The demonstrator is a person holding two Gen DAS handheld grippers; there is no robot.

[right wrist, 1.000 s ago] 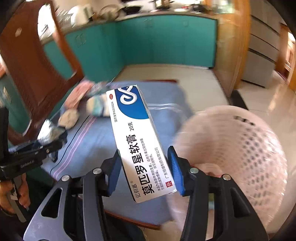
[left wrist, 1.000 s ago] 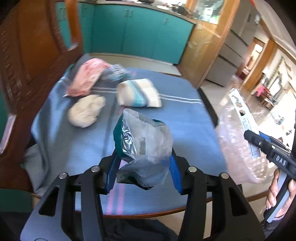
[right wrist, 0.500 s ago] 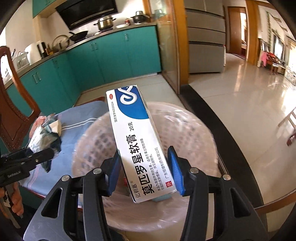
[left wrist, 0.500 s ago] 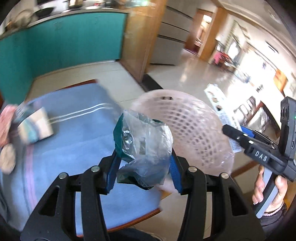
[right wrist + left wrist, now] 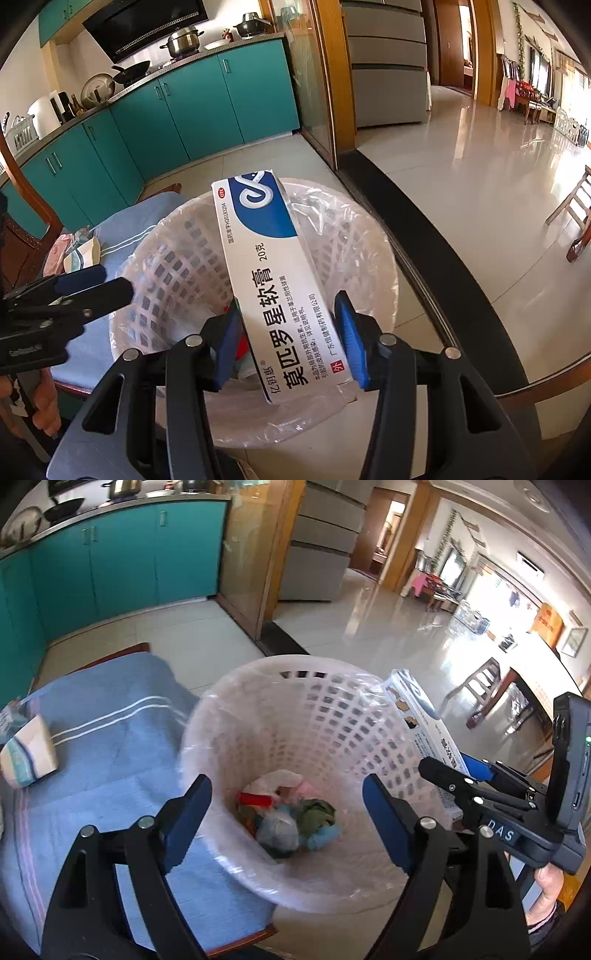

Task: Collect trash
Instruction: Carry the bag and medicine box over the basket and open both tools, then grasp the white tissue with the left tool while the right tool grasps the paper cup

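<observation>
A white lattice trash basket (image 5: 332, 709) lined with clear plastic stands on the floor beside the table; it also shows in the right wrist view (image 5: 166, 273). My left gripper (image 5: 286, 812) is open and empty above its mouth. The crumpled plastic bag (image 5: 277, 830) lies among other trash at the bottom. My right gripper (image 5: 288, 339) is shut on a white-and-blue ointment box (image 5: 273, 280) and holds it over the basket's right rim; the box also shows in the left wrist view (image 5: 424, 734).
A table with a blue striped cloth (image 5: 103, 738) lies left of the basket, with a striped packet (image 5: 27, 753) and pink trash (image 5: 59, 254) on it. Teal cabinets (image 5: 110, 561) stand behind. A dark door threshold (image 5: 443, 280) runs at the right.
My left gripper opened and the plastic bag dropped into the basket. Both grippers moved from the table to over the basket. The right gripper still holds the box.
</observation>
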